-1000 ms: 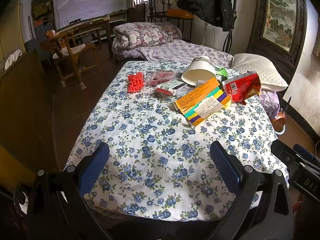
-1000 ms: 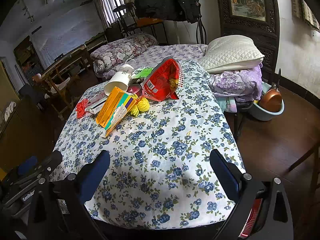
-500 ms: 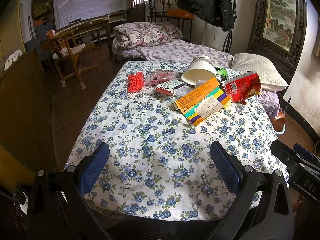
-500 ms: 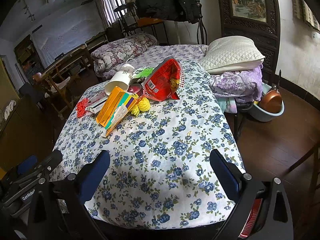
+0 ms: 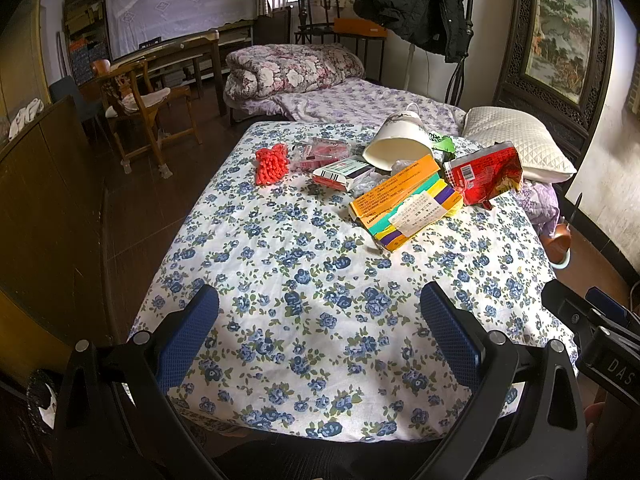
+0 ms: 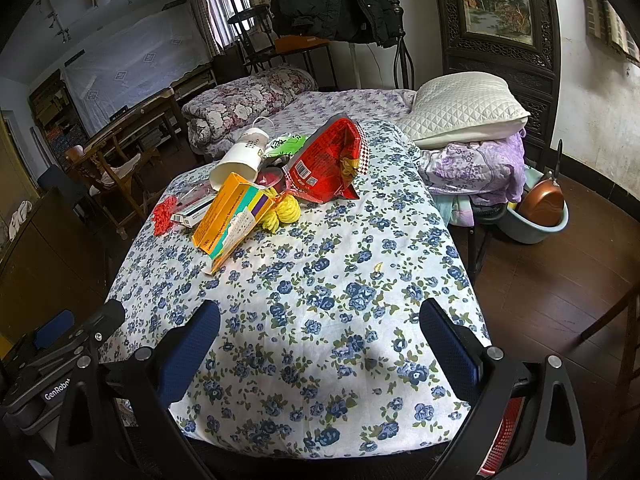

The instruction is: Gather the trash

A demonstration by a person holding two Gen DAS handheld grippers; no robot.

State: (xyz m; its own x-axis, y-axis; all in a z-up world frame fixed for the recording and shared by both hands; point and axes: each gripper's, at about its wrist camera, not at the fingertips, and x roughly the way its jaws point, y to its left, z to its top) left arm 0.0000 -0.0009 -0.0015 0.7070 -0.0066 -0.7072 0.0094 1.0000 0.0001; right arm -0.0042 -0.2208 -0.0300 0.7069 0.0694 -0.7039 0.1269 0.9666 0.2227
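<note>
Trash lies in a heap at the far end of a table covered by a blue-flowered cloth [image 5: 304,280]. It includes an orange and green box [image 5: 400,204] [image 6: 230,214], a red snack bag [image 5: 484,172] [image 6: 332,164], a tipped white paper cup [image 5: 396,144] [image 6: 240,160], a red mesh scrap [image 5: 272,164], a small white and red carton [image 5: 342,172] and a yellow wad [image 6: 284,214]. My left gripper [image 5: 320,320] hangs open over the near edge, holding nothing. My right gripper [image 6: 320,324] is open too, well short of the heap.
A white pillow [image 6: 464,108] rests on folded purple bedding [image 6: 476,168] to the right. On the floor there stands a blue basin [image 6: 536,224] holding a copper pan. A wooden chair [image 5: 140,120] stands at the left, and a bed with a floral quilt [image 5: 292,68] behind.
</note>
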